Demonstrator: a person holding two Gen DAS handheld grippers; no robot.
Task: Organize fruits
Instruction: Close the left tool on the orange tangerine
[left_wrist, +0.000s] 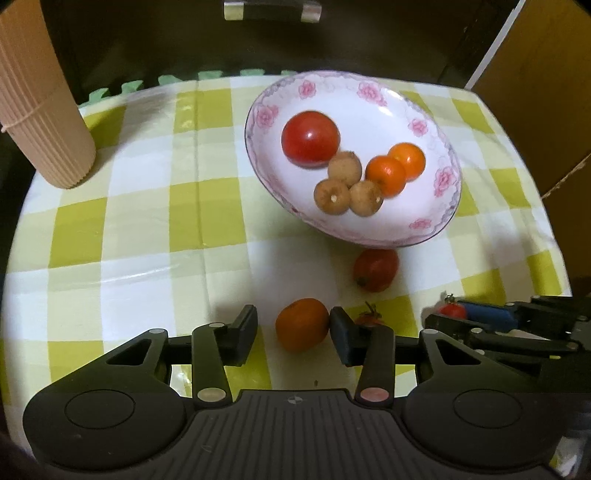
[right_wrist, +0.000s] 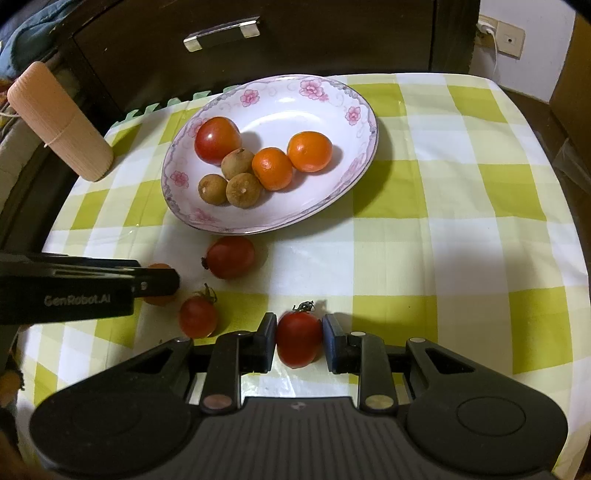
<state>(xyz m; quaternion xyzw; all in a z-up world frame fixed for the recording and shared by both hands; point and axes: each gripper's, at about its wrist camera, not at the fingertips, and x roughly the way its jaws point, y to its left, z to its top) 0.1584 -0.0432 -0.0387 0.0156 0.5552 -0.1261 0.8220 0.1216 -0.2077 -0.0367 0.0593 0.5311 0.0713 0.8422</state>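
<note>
Left wrist view: flowered dish (left_wrist: 373, 96) at 12 o'clock on the checked cloth (left_wrist: 147, 221). In it one large tomato (left_wrist: 310, 138), three brown longans (left_wrist: 345, 168), two small oranges (left_wrist: 386, 175). Loose red tomato (left_wrist: 375, 269) just below the dish rim. Ribbed roll (left_wrist: 40, 110) at 10 o'clock.

Only the right wrist view shows the wall socket (right_wrist: 509, 38) at 1 o'clock and the full drawer handle (right_wrist: 221, 33); the left view cuts that handle at the top edge. Only the right view shows the stemmed tomato (right_wrist: 197, 317) whole, at 8 o'clock; in the left view it is mostly behind a finger.

Left gripper (left_wrist: 293, 334): jaws apart, an orange-red tomato (left_wrist: 302, 324) between them. The finger at 3 o'clock of the fruit touches it; a clear gap on the other side. No earlier look, so no more on that. In the right view this fruit is nearly all hidden behind the left gripper's finger.

Right gripper (right_wrist: 299, 341): clamped on a small stemmed cherry tomato (right_wrist: 298, 339), both pads pressing its sides. Whether it is lifted off the cloth, cannot tell. In the left view it shows at 4 o'clock, only a red sliver visible.

Cardboard (left_wrist: 535, 92) at 2 o'clock, cut off.
</note>
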